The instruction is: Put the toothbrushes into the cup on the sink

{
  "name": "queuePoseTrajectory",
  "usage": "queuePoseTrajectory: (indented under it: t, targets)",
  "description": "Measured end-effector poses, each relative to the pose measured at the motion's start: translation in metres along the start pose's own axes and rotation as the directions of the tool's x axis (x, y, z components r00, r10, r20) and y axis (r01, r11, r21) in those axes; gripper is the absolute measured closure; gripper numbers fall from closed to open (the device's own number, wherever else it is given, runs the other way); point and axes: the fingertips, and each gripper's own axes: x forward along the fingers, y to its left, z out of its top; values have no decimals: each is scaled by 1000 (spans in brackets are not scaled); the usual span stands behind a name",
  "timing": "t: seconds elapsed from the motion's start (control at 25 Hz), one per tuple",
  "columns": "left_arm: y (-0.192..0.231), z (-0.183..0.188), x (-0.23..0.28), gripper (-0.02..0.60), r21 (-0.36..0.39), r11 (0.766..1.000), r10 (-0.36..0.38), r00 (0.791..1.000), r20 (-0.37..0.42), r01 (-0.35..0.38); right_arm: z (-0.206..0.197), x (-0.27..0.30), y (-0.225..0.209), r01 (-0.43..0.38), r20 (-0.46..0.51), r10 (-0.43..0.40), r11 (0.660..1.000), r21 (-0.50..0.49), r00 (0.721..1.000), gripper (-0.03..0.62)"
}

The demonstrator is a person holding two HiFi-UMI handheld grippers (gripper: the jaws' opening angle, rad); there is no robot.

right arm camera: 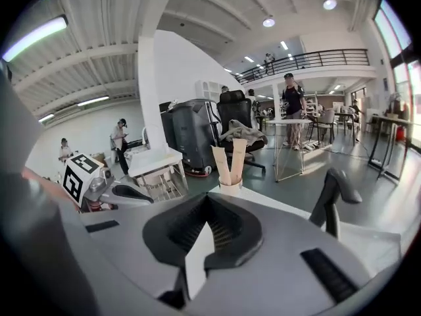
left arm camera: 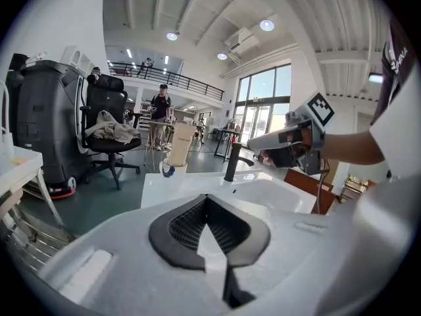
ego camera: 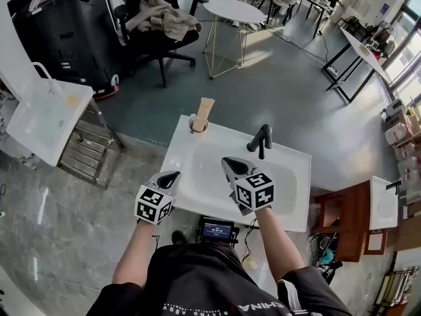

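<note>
A white cup [ego camera: 198,124] stands on the back left corner of the white sink [ego camera: 289,160]. Two toothbrushes in tan wrappers [ego camera: 206,107] stick up out of it. My left gripper [ego camera: 172,176] hovers over the sink's front left edge, shut and empty. My right gripper [ego camera: 230,164] hangs over the basin just in front of the black faucet [ego camera: 261,139], also shut with nothing between its pads. In the right gripper view the cup [right arm camera: 230,187] and toothbrushes [right arm camera: 229,163] stand straight ahead, the faucet [right arm camera: 332,199] to the right. In the left gripper view the cup [left arm camera: 172,168] is ahead.
A second white basin [ego camera: 46,114] on a metal rack stands at the left. Behind the sink are an office chair with a cloth [ego camera: 161,22], a round white table [ego camera: 233,10] and a black bin [ego camera: 59,25]. A wooden cabinet [ego camera: 342,222] stands at the right.
</note>
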Motion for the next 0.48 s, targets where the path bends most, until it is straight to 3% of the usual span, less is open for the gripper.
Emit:
queuePoseTrajectory:
  t: [0.28, 0.48]
  targets:
    - [-16, -19, -15, 584, 30, 999, -29, 1000, -2, 29, -37, -19, 10, 56, 37, -62, 989, 139, 997, 586]
    - [-25, -26, -23, 584, 54, 997, -47, 999, -11, 48, -49, -26, 16, 86, 31, -92, 985, 146, 995, 586]
